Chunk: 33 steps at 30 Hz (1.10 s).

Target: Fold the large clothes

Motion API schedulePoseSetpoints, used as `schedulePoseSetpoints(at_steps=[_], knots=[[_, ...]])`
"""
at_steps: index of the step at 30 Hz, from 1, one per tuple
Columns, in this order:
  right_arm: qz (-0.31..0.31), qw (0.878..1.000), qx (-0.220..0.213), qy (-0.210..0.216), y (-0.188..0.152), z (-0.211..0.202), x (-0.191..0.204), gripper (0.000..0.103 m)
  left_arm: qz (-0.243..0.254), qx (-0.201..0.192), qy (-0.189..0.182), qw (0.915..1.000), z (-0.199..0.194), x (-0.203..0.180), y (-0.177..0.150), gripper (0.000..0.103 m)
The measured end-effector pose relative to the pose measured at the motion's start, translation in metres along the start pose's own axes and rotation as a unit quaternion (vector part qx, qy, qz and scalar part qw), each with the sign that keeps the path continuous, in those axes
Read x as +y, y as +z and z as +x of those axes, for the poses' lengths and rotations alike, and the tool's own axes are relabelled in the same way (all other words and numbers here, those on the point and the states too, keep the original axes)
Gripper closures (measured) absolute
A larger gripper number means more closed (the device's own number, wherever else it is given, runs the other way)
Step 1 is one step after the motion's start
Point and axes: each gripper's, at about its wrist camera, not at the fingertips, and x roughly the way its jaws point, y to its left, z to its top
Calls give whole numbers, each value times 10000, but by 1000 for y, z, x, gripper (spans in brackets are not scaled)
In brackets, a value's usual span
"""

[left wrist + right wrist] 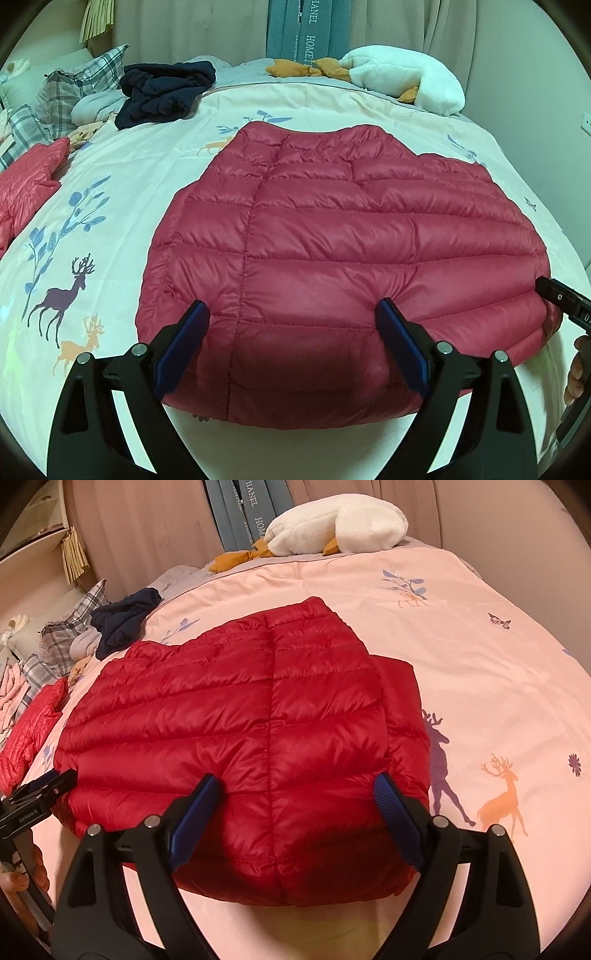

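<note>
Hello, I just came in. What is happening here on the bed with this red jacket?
A person is folding clothes with a handheld gripper in each hand. A red down jacket lies folded and flat on the deer-print bedcover. The left gripper and the right gripper are both open, side by side at its near edge, and grip nothing. Another red garment and a dark blue one wait further back, near a white plush toy.

White lettering runs down the grey-blue hanging cloth (308, 31) behind the bed: "HANEL" on one strip and "HOME" on the next, both cut off at their ends; the left tongs (26, 806), seen from the right wrist view, carry a small print, roughly "GenRobot.AI", barely legible.
</note>
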Motion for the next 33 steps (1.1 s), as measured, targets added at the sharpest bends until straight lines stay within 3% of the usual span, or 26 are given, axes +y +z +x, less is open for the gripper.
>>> schedulePoseSetpoints(at_steps=[24, 33], knots=[[-35, 9999, 99, -14, -11, 6, -1, 15, -29, 31, -82, 10000, 1, 3, -10, 10], [24, 10000, -21, 50, -12, -8, -3, 15, -370, -334, -241, 9985, -27, 26, -7, 10]])
